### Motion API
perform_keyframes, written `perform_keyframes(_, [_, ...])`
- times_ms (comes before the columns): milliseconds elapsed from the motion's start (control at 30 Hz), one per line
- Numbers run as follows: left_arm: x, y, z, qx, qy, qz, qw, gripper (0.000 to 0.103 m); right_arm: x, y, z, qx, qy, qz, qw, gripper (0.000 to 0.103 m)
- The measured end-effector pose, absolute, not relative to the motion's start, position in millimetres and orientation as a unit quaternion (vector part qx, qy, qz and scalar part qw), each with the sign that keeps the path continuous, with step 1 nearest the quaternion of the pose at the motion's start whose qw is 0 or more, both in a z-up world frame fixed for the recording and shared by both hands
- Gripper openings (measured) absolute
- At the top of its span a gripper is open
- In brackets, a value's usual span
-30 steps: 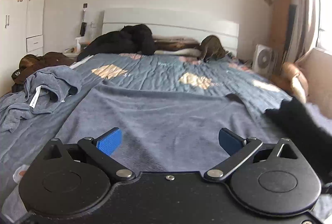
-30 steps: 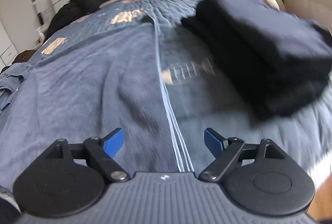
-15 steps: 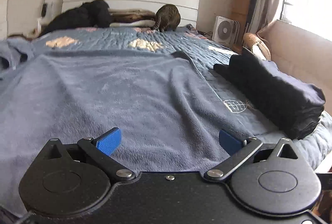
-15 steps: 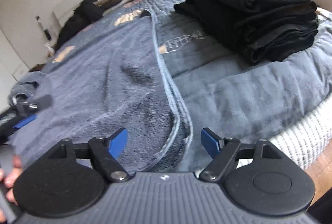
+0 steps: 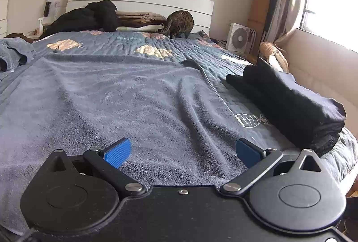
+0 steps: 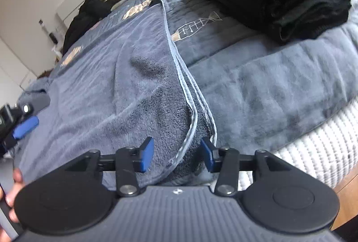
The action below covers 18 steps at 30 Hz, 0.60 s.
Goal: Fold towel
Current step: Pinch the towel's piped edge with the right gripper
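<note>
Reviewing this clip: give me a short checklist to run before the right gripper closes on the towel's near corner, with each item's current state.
1. Right gripper jaws open around the towel hem: ok.
2. Both hem layers between the fingers: cannot tell.
3. Left gripper open over the towel's near edge: ok; contact cannot tell.
4. Towel lies spread out on the bed: ok, some wrinkles.
5. Folded black stack off the towel: ok.
6. Cat far away at the headboard: ok.
</note>
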<state>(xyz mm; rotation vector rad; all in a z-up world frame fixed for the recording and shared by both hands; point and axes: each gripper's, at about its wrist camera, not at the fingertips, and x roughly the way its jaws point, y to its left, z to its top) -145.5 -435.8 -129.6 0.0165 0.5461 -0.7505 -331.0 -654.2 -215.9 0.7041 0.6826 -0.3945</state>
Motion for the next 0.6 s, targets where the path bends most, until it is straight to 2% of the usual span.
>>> perform_keyframes(33, [-146, -436, -130, 0.008, 0.264, -0.362, 0.894, 0.101, -331, -655, -217, 0.340, 0.325, -0.190, 0.862, 0.043])
perform_keyframes(133, [-146, -435, -129, 0.006, 0.265, -0.362, 0.894, 0.101, -333, -658, -219, 0.350, 0.322, -0.195, 0.858, 0.025])
perform_keyframes(167, [-146, -435, -129, 0.006, 0.265, -0.362, 0.894, 0.101, -333, -658, -219, 0.354, 0.321, -0.197, 0.856, 0.013])
perform_keyframes(200, [-146, -435, -129, 0.005, 0.266, -0.362, 0.894, 0.101, -334, -659, -220, 0.358, 0.320, -0.199, 0.855, 0.006])
perform_keyframes(600, [-145, -436, -129, 0.006, 0.272, -0.357, 0.894, 0.101, -350, -668, -206, 0.379, 0.312, -0.211, 0.845, 0.002])
